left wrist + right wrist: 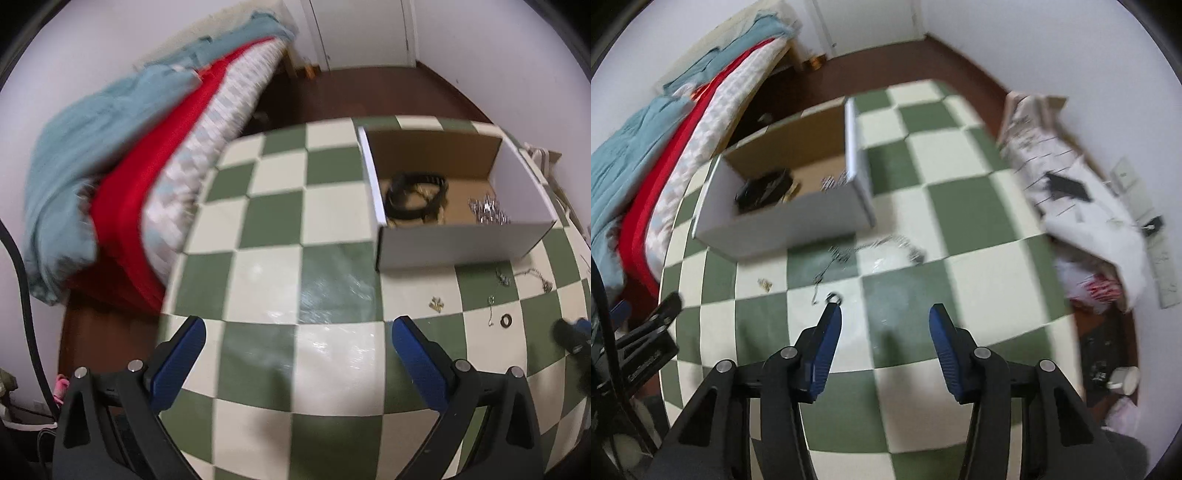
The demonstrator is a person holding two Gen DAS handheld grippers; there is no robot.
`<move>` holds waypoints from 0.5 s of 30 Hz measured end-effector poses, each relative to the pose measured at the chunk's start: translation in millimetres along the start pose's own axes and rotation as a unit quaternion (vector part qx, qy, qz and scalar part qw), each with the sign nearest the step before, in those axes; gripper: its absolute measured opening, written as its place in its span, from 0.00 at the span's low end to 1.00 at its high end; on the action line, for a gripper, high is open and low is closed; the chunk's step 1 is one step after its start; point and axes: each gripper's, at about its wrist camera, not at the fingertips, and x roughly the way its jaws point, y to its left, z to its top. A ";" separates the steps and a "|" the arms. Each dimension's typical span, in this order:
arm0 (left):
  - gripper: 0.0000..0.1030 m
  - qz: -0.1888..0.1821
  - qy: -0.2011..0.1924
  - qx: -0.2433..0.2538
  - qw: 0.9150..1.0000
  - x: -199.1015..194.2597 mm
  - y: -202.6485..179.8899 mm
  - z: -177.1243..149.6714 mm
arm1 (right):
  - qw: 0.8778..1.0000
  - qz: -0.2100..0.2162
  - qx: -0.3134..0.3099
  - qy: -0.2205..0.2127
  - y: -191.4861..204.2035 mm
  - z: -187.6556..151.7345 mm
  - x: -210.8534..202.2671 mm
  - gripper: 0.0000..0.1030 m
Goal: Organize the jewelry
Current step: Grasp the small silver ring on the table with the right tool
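A white cardboard box [454, 243] [783, 225] stands on the green-and-cream checked table. It holds a black band [415, 195] [764, 190] and a silver chain pile [487, 212] [833, 181]. Loose pieces lie in front of it: a gold earring [436, 304] [764, 284], a small ring [506, 320] [833, 297], a thin silver chain [491, 310] [822, 275] and a necklace [532, 275] [886, 245]. My left gripper [297, 326] is open and empty over the table. My right gripper [884, 314] is open and empty, its left fingertip [833, 314] just short of the ring.
A bed with teal and red bedding [122, 166] [639, 155] runs along the table's left side. A patterned cloth heap [1071, 184] lies at the right. The right gripper's tip [572, 332] shows in the left wrist view. Dark wood floor lies beyond.
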 end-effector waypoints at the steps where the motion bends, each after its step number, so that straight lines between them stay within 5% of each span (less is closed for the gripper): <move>1: 0.99 -0.002 0.005 0.003 1.000 5.1 -2.1 -0.8 | 1.000 0.008 -0.010 0.004 5.2 -1.5 10.8 0.50; 6: 0.98 -0.005 0.024 0.013 1.000 26.6 -9.5 -4.6 | 0.999 0.014 -0.052 0.003 32.9 0.5 38.5 0.50; 12: 0.97 -0.010 0.029 0.017 0.999 34.3 -9.4 -4.8 | 0.996 0.000 -0.092 0.007 55.5 -1.6 59.9 0.32; 15: 0.97 -0.015 0.030 0.015 0.999 36.1 -8.0 -4.0 | 0.993 -0.019 -0.113 -0.002 64.2 -2.2 61.5 0.15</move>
